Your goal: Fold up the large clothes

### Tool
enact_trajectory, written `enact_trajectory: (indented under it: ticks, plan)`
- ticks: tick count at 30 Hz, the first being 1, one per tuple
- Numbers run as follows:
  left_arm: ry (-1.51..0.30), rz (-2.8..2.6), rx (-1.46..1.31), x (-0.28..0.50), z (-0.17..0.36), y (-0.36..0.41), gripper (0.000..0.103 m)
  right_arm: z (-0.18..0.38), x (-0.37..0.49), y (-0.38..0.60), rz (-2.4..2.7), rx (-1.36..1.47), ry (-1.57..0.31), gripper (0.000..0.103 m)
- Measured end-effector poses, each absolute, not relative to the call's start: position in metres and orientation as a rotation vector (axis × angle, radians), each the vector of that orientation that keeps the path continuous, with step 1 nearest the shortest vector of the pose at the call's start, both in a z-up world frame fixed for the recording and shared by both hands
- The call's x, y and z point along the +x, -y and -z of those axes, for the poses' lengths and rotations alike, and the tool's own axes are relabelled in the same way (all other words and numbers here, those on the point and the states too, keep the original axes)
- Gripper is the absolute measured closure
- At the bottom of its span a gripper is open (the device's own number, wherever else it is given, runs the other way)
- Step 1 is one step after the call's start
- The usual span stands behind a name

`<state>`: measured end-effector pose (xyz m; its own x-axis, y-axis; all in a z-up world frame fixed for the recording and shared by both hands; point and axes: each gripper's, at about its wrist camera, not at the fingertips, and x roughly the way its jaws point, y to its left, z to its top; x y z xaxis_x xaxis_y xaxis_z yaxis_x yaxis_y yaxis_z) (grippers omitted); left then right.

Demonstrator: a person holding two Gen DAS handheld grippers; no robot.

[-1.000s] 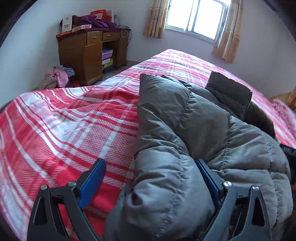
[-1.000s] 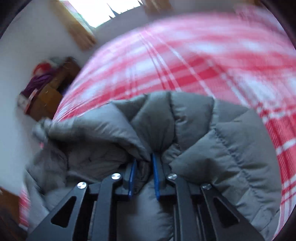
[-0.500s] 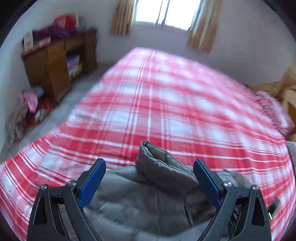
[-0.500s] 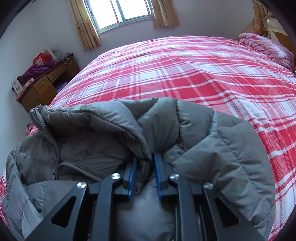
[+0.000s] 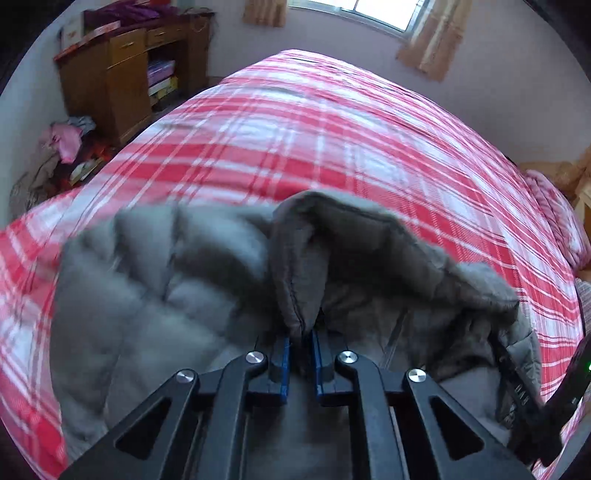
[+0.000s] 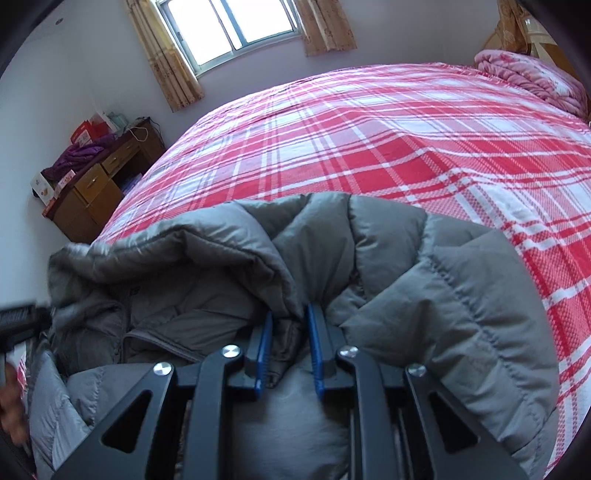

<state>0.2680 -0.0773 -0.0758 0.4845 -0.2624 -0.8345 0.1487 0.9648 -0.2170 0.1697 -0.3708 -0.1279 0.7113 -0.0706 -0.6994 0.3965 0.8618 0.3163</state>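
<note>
A large grey quilted puffer jacket (image 5: 155, 280) lies at the near edge of the bed, on the red and white plaid bedspread (image 5: 314, 133). My left gripper (image 5: 300, 341) is shut on a fold of the jacket's collar edge, blue pads pinching the fabric. In the right wrist view the same jacket (image 6: 424, 280) bulges around my right gripper (image 6: 290, 328), which is shut on another fold of the jacket. The other gripper's black body shows at the right edge of the left wrist view (image 5: 569, 384).
A wooden desk (image 5: 122, 77) with clutter on top stands at the left wall, with clothes heaped on the floor (image 5: 66, 140) beside it. A pink folded blanket (image 6: 532, 79) lies at the bed's far right. A curtained window (image 6: 229, 33) is behind the bed.
My left gripper was open over the jacket and has now shut on a fold of its collar. My right gripper has kept its grip on the jacket and held nearly still.
</note>
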Motion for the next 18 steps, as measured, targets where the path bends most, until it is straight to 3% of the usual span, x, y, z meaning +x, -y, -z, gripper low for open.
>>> enact_trajectory:
  ticks: [7, 11, 13, 18]
  plan:
    - [-0.868, 0.185, -0.157, 0.246, 0.111, 0.071, 0.093, 0.128, 0.17, 0.371, 0.262, 0.483, -0.739, 0.081]
    - [-0.867, 0.192, -0.178, 0.248, 0.111, 0.069, 0.093, 0.121, 0.167, 0.372, 0.215, 0.486, -0.8, 0.072]
    - [-0.866, 0.202, -0.197, 0.249, 0.11, 0.068, 0.093, 0.106, 0.151, 0.371, 0.221, 0.445, -0.813, 0.058]
    - [-0.86, 0.195, -0.177, 0.248, 0.111, 0.068, 0.093, 0.031, 0.123, 0.367, 0.295, 0.381, -0.604, 0.058]
